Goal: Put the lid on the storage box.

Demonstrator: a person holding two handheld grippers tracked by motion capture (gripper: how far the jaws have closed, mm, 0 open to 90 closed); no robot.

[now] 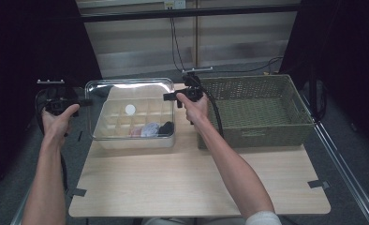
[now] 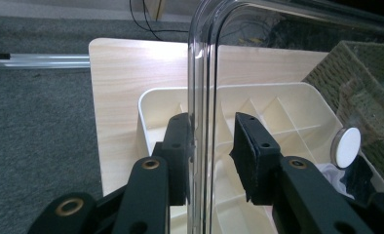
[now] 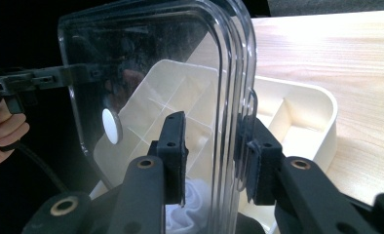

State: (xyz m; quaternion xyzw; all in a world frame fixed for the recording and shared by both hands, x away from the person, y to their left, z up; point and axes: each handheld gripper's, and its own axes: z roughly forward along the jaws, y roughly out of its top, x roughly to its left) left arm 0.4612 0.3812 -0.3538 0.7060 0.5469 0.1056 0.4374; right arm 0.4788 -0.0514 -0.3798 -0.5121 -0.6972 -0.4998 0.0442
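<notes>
A clear plastic lid point(image 1: 126, 86) with a white round disc point(image 1: 130, 109) on it hangs tilted over a cream compartment box point(image 1: 136, 143). My left gripper point(image 1: 85, 101) holds the lid's left edge and my right gripper point(image 1: 166, 97) its right edge. In the left gripper view the lid's rim point(image 2: 202, 73) runs between the jaws of my left gripper point(image 2: 209, 151), with the box point(image 2: 278, 97) behind. In the right gripper view my right gripper point(image 3: 212, 151) straddles the lid point(image 3: 146, 58); the box point(image 3: 302, 97) lies beyond. White and dark soft items point(image 1: 154, 129) lie in the front compartments.
A green woven basket point(image 1: 253, 133) stands right of the box, close behind my right forearm. The box sits on a wooden table point(image 1: 196, 178) with bare surface in front. Grey floor lies left of the table, and black cables hang at the back.
</notes>
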